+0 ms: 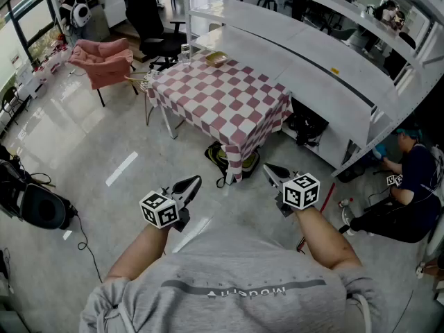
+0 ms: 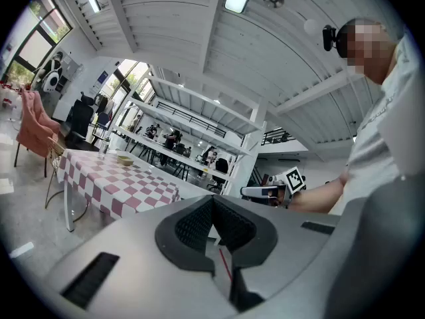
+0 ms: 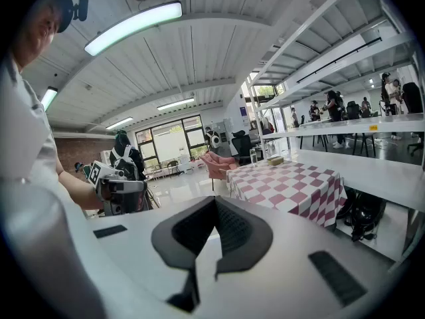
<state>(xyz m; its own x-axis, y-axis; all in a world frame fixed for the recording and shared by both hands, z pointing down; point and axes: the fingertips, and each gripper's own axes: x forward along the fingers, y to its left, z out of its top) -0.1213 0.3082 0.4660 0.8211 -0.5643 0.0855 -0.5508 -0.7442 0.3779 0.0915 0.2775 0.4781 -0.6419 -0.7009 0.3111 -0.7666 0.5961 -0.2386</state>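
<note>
Grippers: we hold the left gripper (image 1: pixel 192 182) and right gripper (image 1: pixel 268 169) near the body, jaws clenched on nothing. The checked-cloth table (image 1: pixel 229 109) stands far ahead, well apart. We advise aiming both tips level at it.

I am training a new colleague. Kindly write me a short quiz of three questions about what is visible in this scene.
1. True or false: the left claw grips a cup.
2. The tablecloth is: A) plain white, B) red-and-white checked, C) blue striped.
3. Fill in: the armchair is ____ in colour.

Key: 1 false (it is shut on nothing); 2 B; 3 pink.
</note>
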